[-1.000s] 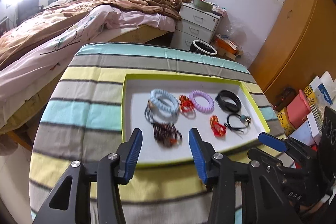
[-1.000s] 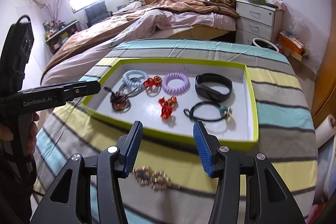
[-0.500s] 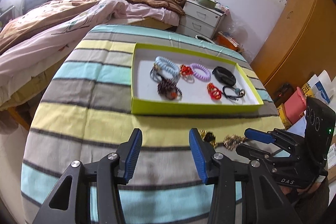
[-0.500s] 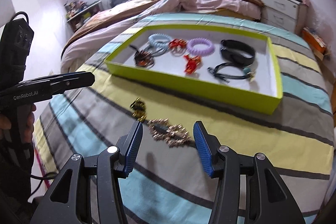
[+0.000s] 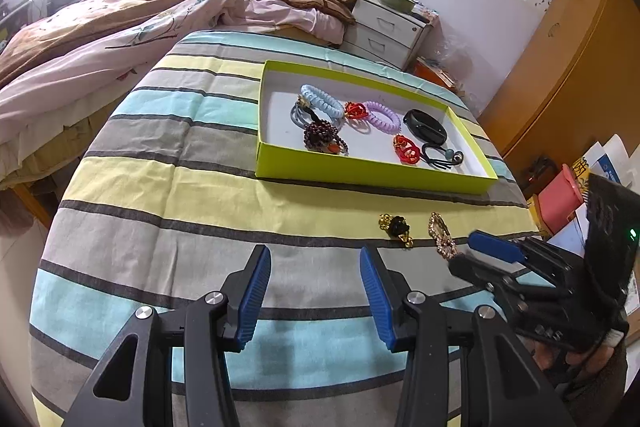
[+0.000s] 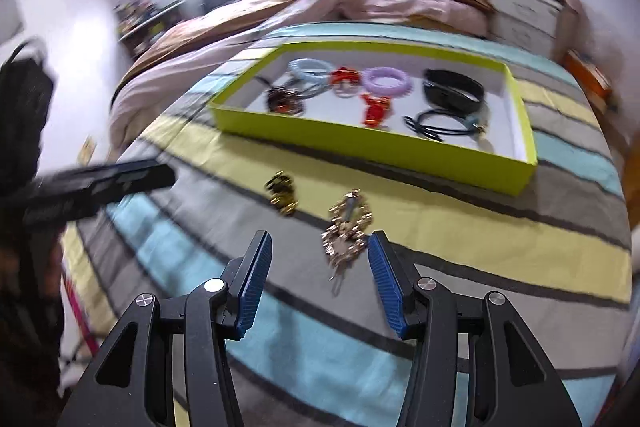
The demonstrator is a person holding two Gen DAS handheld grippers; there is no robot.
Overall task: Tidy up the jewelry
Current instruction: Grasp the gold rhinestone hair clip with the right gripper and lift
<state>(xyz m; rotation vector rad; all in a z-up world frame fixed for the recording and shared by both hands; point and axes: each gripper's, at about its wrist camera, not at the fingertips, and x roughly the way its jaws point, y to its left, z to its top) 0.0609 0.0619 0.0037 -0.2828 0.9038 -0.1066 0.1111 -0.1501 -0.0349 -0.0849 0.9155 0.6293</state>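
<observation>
Right wrist view alone shows the gold rhinestone hairpin (image 6: 347, 227) between the right gripper's (image 6: 320, 283) spread fingers. Left gripper (image 5: 315, 301) gapes too, low centre.

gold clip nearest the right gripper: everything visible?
The gold clip is an elongated, ornate hair clip, gold-toned metal by its look, with small stones. It lies flat on the striped cloth, outside the green box and beside a black-and-gold piece, apart from it. It sits just ahead of the open right gripper, which does not touch it.
</observation>
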